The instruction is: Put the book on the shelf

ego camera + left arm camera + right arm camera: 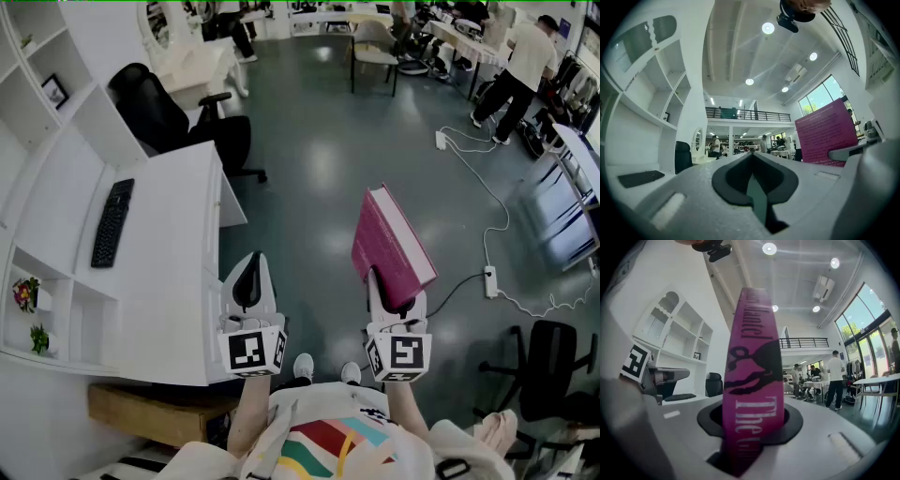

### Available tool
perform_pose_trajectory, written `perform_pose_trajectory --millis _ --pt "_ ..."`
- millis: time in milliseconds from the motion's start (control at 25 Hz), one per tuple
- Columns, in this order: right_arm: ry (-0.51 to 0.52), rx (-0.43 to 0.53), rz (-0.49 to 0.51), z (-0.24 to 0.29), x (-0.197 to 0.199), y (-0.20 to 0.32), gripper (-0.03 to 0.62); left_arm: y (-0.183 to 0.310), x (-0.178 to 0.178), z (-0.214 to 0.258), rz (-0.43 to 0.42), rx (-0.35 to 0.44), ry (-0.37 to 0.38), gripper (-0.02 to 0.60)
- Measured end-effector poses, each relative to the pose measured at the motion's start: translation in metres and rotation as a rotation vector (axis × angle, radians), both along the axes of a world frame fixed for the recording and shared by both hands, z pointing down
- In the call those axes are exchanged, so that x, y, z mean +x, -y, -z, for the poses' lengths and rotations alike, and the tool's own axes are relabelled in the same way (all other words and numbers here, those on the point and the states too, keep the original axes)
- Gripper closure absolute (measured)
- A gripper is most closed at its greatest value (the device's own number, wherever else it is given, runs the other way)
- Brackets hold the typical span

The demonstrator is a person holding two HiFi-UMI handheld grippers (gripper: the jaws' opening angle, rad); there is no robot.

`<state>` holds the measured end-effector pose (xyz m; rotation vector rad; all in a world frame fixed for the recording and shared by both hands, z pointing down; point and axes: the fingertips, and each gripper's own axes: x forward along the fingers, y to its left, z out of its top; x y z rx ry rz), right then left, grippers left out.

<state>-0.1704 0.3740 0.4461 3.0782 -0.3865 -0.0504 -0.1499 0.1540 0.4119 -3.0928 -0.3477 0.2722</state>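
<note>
A thick magenta book (392, 246) stands clamped in my right gripper (394, 298), held up over the grey floor. In the right gripper view its spine (752, 380), with black and white print, rises straight out between the jaws. My left gripper (249, 281) hangs beside the white desk's edge, its jaws closed together with nothing in them. The left gripper view shows the jaws (754, 180) meeting and the book's back cover (826, 133) off to the right. The white shelf unit (37, 103) stands at the far left, behind the desk.
A white desk (159, 253) with a black keyboard (112, 222) lies left of me, a black office chair (178, 122) behind it. Small plants (26, 294) sit in low cubbies. White cables and a power strip (489, 281) cross the floor at right. A person (520, 70) stands far right.
</note>
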Motion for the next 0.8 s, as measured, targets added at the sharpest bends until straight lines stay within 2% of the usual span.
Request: perform_pose_trajectory --millis 400,800 --pt "0.0 -0.016 0.009 -0.002 0.002 0.024 0.448 0.026 0.0 -0.002 0.006 -0.015 0.007 0.583" --pt "0.011 0.004 0.005 -0.009 0.021 0.074 0.448 0.092 0.014 -0.003 0.034 -0.021 -0.015 0.583"
